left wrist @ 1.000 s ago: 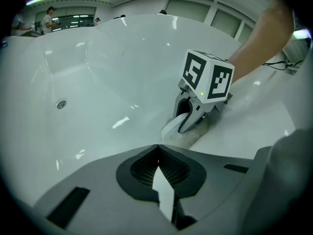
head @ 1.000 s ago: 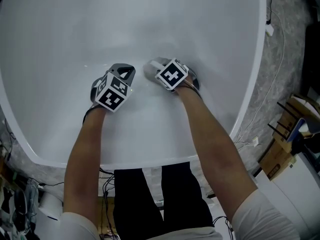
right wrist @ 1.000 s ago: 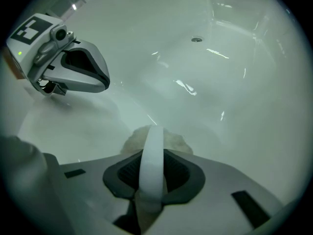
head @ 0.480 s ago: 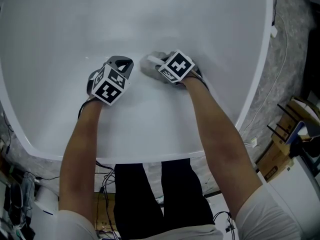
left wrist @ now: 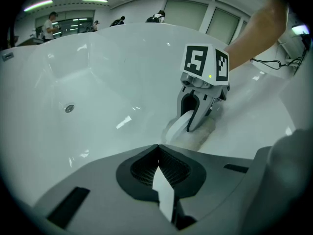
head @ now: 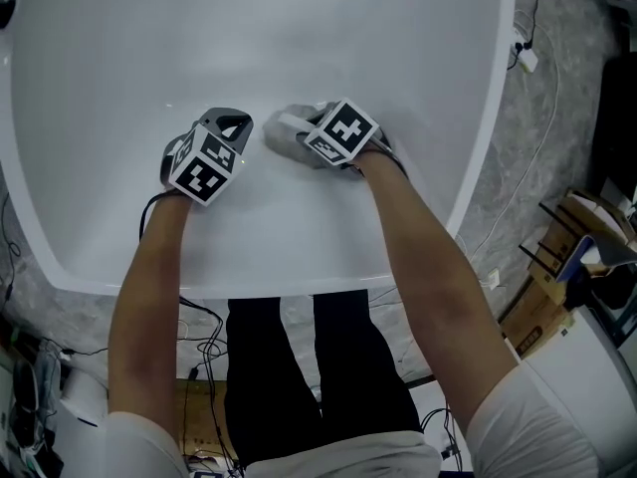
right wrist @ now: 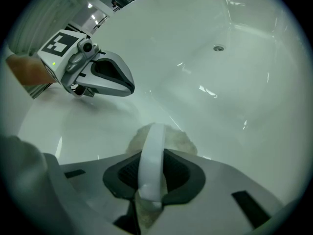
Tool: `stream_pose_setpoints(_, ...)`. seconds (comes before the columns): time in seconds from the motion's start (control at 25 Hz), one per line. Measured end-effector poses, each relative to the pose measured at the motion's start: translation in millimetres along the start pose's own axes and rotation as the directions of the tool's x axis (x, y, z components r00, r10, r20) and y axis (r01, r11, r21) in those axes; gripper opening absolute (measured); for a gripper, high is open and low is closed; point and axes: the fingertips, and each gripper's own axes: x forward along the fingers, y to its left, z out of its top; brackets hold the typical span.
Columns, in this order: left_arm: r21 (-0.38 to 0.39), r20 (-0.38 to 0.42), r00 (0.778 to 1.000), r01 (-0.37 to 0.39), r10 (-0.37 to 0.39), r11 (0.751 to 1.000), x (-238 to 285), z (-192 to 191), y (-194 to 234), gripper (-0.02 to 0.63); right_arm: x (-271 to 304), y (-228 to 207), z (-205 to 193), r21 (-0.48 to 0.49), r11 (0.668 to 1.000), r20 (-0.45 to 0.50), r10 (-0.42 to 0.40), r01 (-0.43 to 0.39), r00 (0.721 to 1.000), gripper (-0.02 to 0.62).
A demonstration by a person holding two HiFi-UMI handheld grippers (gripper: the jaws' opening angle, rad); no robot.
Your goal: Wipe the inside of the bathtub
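The white bathtub (head: 486,137) fills the head view, and both grippers are inside it on the near sloping wall. My right gripper (head: 291,127) is shut on a pale grey cloth (head: 282,139) pressed flat against the tub surface. In the right gripper view the cloth (right wrist: 178,141) bunches around the white finger (right wrist: 152,155). My left gripper (head: 235,123) hovers just left of the cloth, shut and empty. It shows in the right gripper view (right wrist: 128,88) with its jaws meeting at the tips. The left gripper view shows the right gripper (left wrist: 191,124) on the cloth (left wrist: 198,137).
The round drain (left wrist: 69,108) lies on the tub floor, also visible from the right gripper (right wrist: 218,47). Outside the tub, cables and a power strip (head: 526,58) lie on the speckled floor, with cardboard boxes (head: 557,287) at right. The person's dark trouser legs (head: 299,366) stand against the near rim.
Both grippers have slid left and a little farther along the tub wall, the right one dragging the cloth with it. The gap between them stays about the same.
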Motion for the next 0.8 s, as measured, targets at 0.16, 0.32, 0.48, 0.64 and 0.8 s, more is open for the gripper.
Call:
stream_pose_setpoints(0.16, -0.009, 0.007, 1.0, -0.009, 0.009, 1.0, -20, 7, -6, 0.011, -19, 19, -1, -0.026, 1.0, -0.017, -0.015, 0.014, 1.0, 0.092)
stream_pose_setpoints(0.32, -0.005, 0.013, 1.0, 0.0, 0.0, 1.0, -32, 18, -20, 0.011, -39, 36, -8, -0.025, 1.0, -0.011, -0.014, 0.014, 1.0, 0.092)
stream_pose_setpoints(0.48, 0.0, 0.024, 1.0, 0.008, -0.008, 1.0, -42, 28, -33, 0.011, -56, 55, -14, -0.031, 1.0, -0.004, -0.001, 0.001, 1.0, 0.092)
stream_pose_setpoints(0.64, 0.006, 0.035, 0.999, 0.013, -0.014, 1.0, -53, 38, -41, 0.011, -74, 75, -18, -0.055, 0.998, 0.002, 0.012, -0.012, 1.0, 0.092)
stream_pose_setpoints(0.8, 0.023, 0.044, 0.999, 0.018, -0.019, 1.0, -67, 46, -52, 0.011, -93, 96, -22, -0.073, 0.996, 0.016, 0.045, -0.044, 0.999, 0.092)
